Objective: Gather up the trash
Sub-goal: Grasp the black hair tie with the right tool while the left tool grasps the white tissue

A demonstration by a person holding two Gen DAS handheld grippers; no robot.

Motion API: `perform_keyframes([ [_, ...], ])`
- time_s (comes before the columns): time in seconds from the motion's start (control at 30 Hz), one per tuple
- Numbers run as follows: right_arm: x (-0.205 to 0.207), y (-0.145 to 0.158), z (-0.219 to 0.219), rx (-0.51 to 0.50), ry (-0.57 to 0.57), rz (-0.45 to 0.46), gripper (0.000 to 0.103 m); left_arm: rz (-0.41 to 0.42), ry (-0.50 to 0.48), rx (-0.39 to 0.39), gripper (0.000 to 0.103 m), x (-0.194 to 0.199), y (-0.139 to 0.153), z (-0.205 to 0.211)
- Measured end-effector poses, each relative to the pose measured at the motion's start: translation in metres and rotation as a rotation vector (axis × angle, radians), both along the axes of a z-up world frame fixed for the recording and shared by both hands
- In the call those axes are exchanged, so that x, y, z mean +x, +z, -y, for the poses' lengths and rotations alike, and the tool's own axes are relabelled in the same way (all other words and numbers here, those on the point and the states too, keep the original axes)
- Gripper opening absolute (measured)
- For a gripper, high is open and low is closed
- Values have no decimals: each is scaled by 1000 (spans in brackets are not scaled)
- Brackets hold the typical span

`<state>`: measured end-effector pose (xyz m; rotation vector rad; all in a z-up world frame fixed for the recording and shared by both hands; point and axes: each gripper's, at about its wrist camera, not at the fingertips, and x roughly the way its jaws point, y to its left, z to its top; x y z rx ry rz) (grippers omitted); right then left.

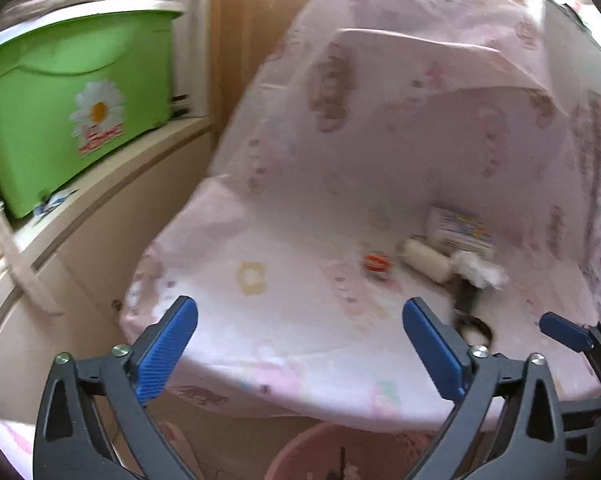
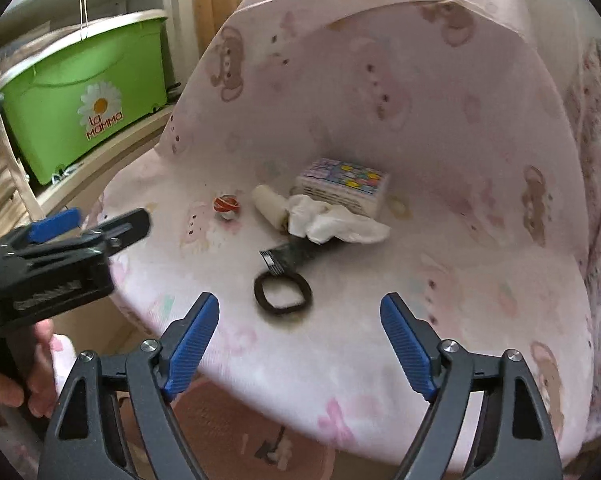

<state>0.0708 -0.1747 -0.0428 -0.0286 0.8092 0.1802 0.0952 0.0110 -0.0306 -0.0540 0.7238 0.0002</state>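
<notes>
On the pink-sheeted chair seat lie a crumpled white tissue, a cream paper roll, a red-and-white candy wrapper, a small printed box, a dark flat wrapper and a black hair band. The same items show in the left wrist view: tissue, roll, candy wrapper, box. My right gripper is open and empty, just in front of the hair band. My left gripper is open and empty over the seat's front left; it also shows in the right wrist view.
A green storage box with a daisy logo stands on a cream shelf to the left. A pink bin sits on the floor below the seat's front edge. The sheeted chair back rises behind the items.
</notes>
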Motion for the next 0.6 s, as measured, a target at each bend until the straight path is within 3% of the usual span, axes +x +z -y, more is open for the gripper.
perform_keyframes([
  [0.07,8,-9,-4,1,-2,-15,82,-16,37,2,102,1,-5,-8],
  [0.13,9,-13,-5,5,-6,-10,74,-35,42,-36,102,2,-10,-17],
  [0.2,13,-17,-7,1,11,-16,60,-42,44,-66,102,3,-13,-21],
  [0.23,15,-19,-8,1,19,-24,47,-36,44,-68,102,3,-13,-22],
  [0.3,16,-20,-9,2,22,-20,34,-19,40,-40,102,2,-12,-20],
  [0.37,18,-20,-7,32,29,-33,10,-17,20,-16,101,2,-13,-17],
  [0.6,12,-7,13,157,-10,-63,7,-32,36,-34,101,2,-14,-18],
])
